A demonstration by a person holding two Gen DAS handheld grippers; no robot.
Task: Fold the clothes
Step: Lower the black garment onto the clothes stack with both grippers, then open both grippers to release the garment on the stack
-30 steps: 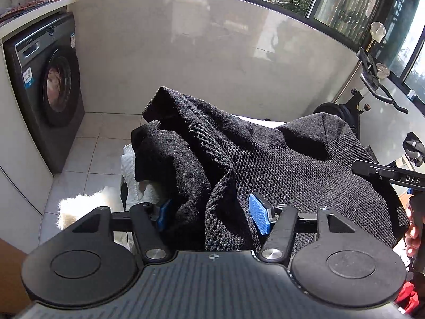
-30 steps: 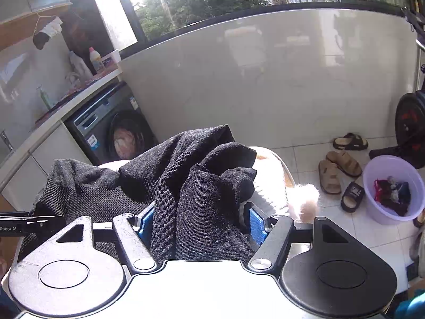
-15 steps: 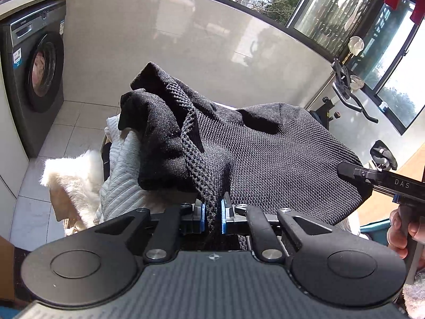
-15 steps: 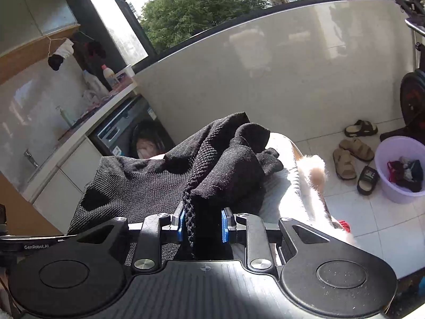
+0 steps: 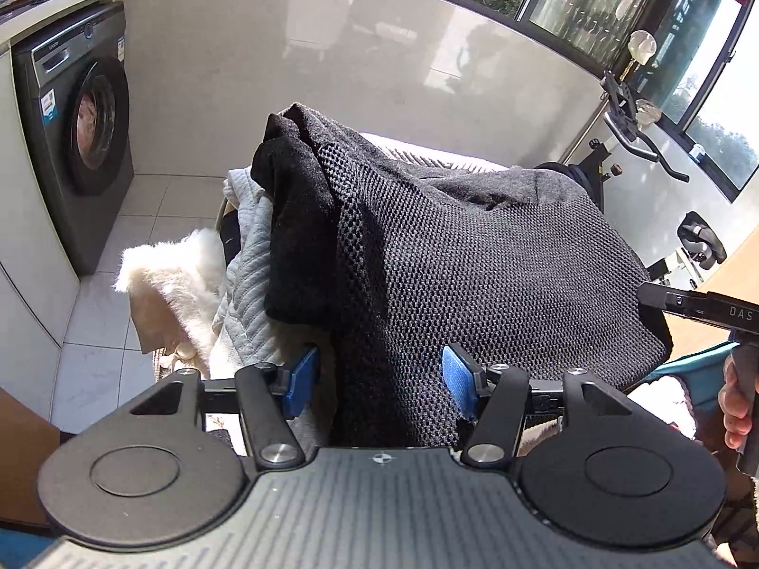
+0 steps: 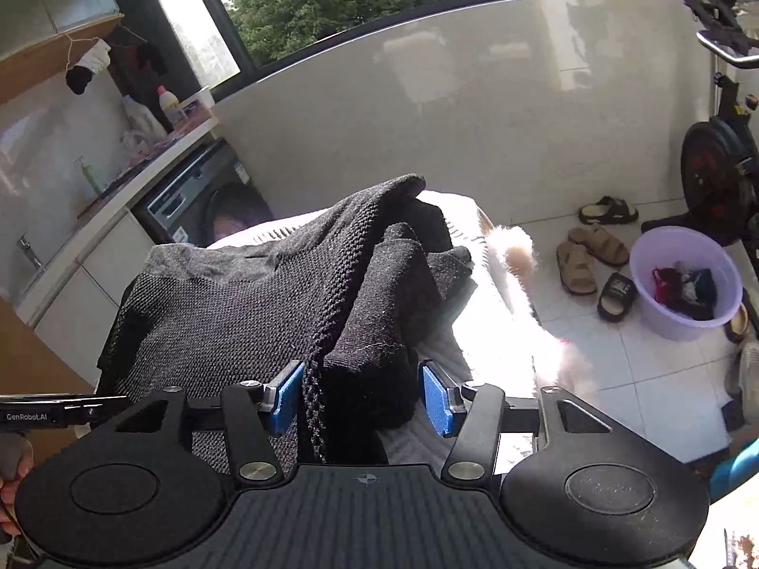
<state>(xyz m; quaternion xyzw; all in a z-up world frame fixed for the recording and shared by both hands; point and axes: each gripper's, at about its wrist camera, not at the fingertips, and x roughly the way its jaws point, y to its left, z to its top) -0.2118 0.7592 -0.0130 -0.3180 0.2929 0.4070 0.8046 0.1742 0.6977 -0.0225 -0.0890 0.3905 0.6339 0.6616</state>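
Both grippers stand with their blue pads spread apart, neither one clamped on anything: the left gripper (image 5: 379,381) has a hanging fold of the black knit sweater (image 5: 474,265) running down between its open jaws, and the right gripper (image 6: 361,396) has another dark fold of the same garment (image 6: 265,298) lying loose in its gap, the cloth touching or nearly touching the left pad while the right pad sits clear of it. The sweater is draped in a rumpled heap over a pile of pale clothing, among it a light grey ribbed garment (image 5: 246,284) and a fluffy white piece (image 5: 171,275) that spills toward the tiled floor. In the left wrist view a dark grey washing machine (image 5: 80,137) stands against the wall at the left, and the person's hand (image 5: 737,412) shows at the right edge, wrapped round the other tool's handle. In the right wrist view a lilac basin (image 6: 685,279) holding dark items sits on the floor at the right, with several sandals (image 6: 593,256) just beside it
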